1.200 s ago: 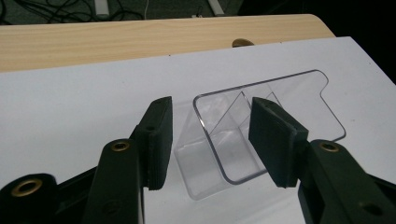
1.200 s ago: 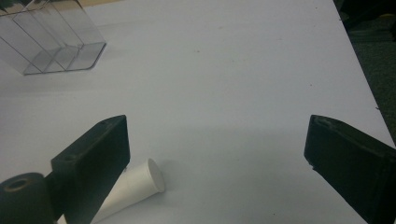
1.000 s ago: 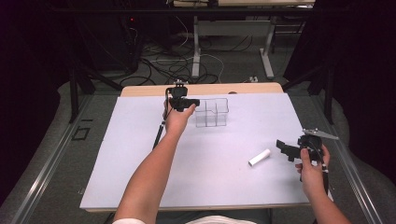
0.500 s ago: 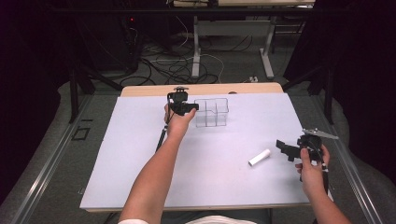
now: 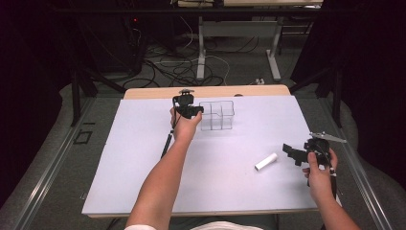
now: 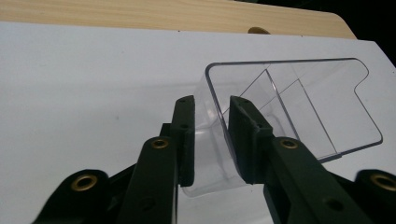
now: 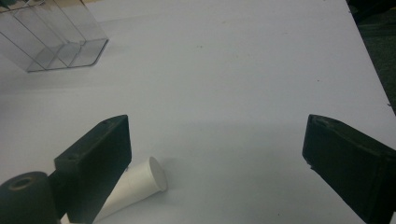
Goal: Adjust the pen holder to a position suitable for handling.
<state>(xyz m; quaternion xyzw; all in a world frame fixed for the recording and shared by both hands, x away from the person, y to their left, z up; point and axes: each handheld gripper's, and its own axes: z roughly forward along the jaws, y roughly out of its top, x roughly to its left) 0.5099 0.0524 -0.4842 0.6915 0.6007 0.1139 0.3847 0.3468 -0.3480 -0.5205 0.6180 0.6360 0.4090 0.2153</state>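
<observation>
High view: left gripper (image 5: 195, 111) sits at the near-left end of a clear plastic organizer (image 5: 218, 115), which stands upright on the white table sheet (image 5: 119, 158) toward the far edge, approx. centre. The person's left hand (image 5: 184, 127) wraps the gripper from below, forearm running down to the bottom edge. Right gripper (image 5: 292, 152) rests low over the sheet at the right side, well apart from the organizer, held by the right hand (image 5: 320, 165). A white tube (image 5: 266, 161) lies flat on the sheet just left of that gripper's tips, not touching them as far as I can tell.

Left gripper view: jaws straddle the organizer's (image 6: 289, 107) end wall, one inside, one outside. They've just been closing w/ the wall between them, and the pads look pressed on it, so it's clamped on the wall. Inner dividers show through the plastic; wood table edge (image 6: 187, 14) runs behind.

Right gripper view: jaws stand wide apart, nothing between them. The tube (image 7: 135, 186) lies beside the left-hand jaw, partly hidden behind it, its open end facing toward the gap. The organizer (image 7: 51, 37) is far off, top left.
</observation>
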